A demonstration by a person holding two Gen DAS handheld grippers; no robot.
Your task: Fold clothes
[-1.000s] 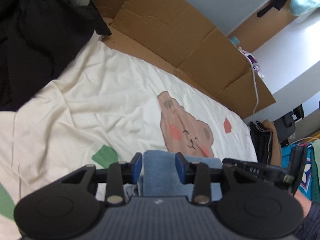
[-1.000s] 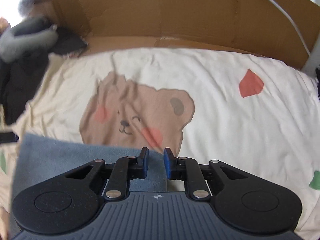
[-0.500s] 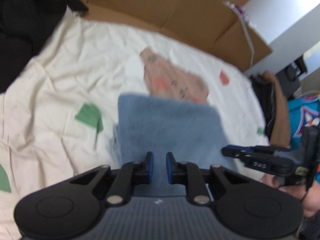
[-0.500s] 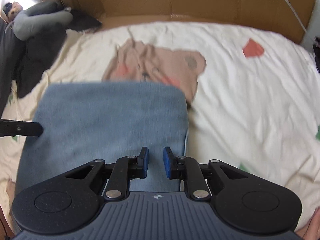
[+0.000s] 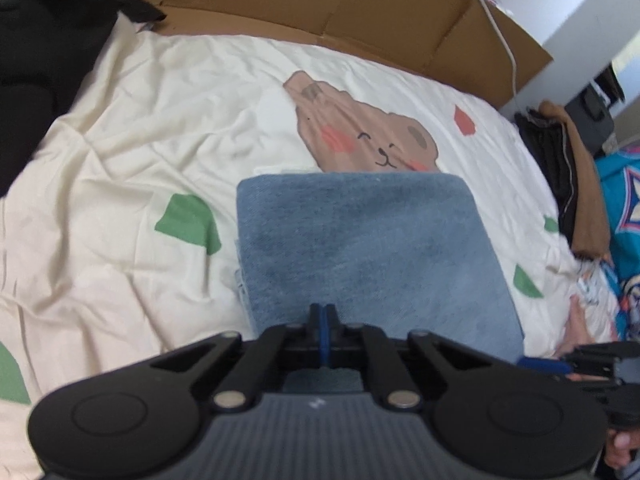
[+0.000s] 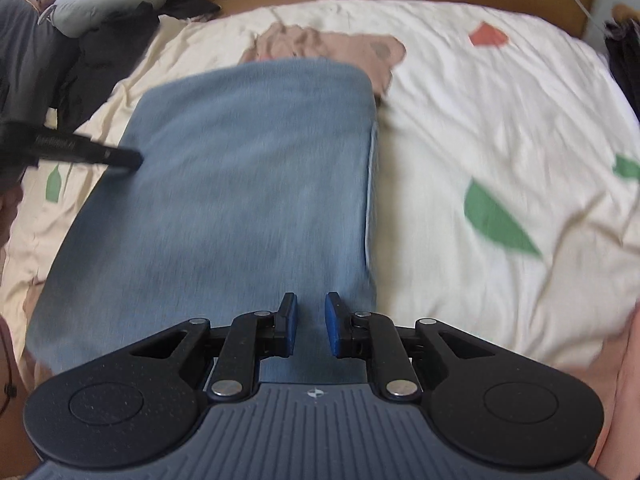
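Note:
A folded blue denim garment (image 5: 360, 248) lies flat on the cream bedsheet (image 5: 140, 120), its far edge covering part of the sheet's brown bear print (image 5: 360, 136). My left gripper (image 5: 322, 312) hangs over the garment's near edge, shut, with no cloth visible between its pads. In the right wrist view the same garment (image 6: 240, 184) fills the middle, and the left gripper's tip (image 6: 120, 157) rests at its left edge. My right gripper (image 6: 311, 322) is open by a narrow gap above the garment's near right corner, with nothing between its fingers.
Cardboard sheets (image 5: 360, 4) line the far side of the bed. A heap of dark and grey clothes (image 6: 80, 40) lies at the left, and more clothing (image 5: 568, 168) is piled at the right edge. A white cable (image 5: 508, 44) hangs over the cardboard.
The left gripper's fingers went from wide apart to fully together. Both grippers drew back toward the near side, so the whole folded blue garment now shows. The right gripper's gap is unchanged.

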